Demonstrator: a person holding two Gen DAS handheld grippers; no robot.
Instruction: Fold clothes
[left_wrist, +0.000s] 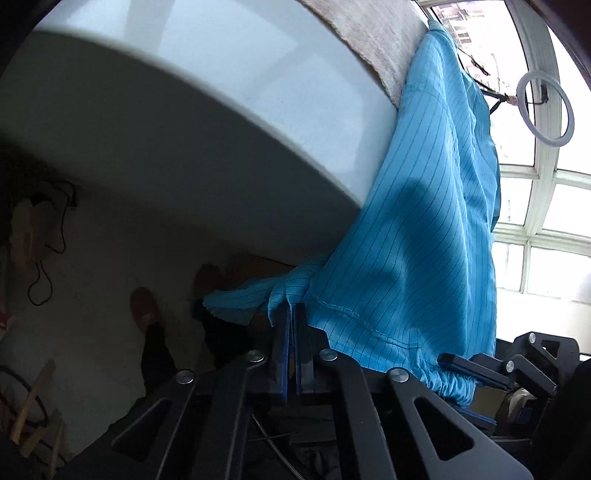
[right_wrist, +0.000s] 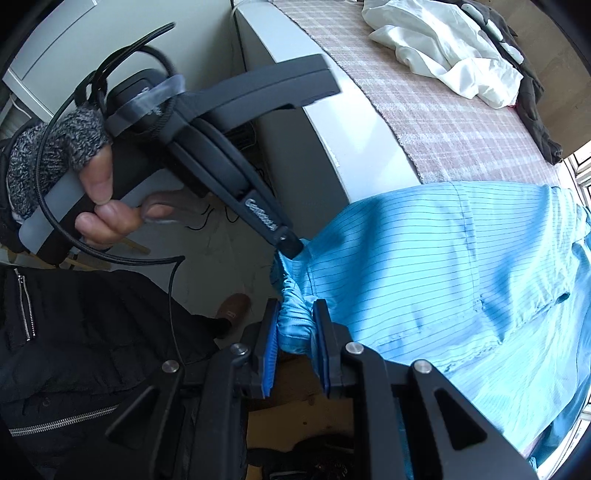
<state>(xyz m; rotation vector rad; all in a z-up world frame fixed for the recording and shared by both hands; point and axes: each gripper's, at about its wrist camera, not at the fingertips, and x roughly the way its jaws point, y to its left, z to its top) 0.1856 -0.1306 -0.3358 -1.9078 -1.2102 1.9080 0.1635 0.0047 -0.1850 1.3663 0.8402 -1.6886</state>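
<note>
A blue pin-striped garment (left_wrist: 406, 221) hangs over the edge of a white mattress (left_wrist: 258, 92), with most of it spread on top (right_wrist: 461, 258). My left gripper (left_wrist: 294, 308) is shut, its tips pinching a thin edge of the garment where it dangles off the side. The right wrist view shows that gripper's tip (right_wrist: 291, 249) at the cloth's edge, held by a person's hand (right_wrist: 96, 206). My right gripper (right_wrist: 296, 302) is shut on a bunched, gathered end of the same garment, just below the left grip. It also shows in the left wrist view (left_wrist: 458, 387).
A pink plaid blanket (right_wrist: 443, 110) covers the mattress. A white garment (right_wrist: 443, 40) and a dark one (right_wrist: 532, 103) lie crumpled at its far end. A ring light (left_wrist: 545, 107) stands before the window (left_wrist: 546, 258). The person's shoes (left_wrist: 144, 310) are on the floor below.
</note>
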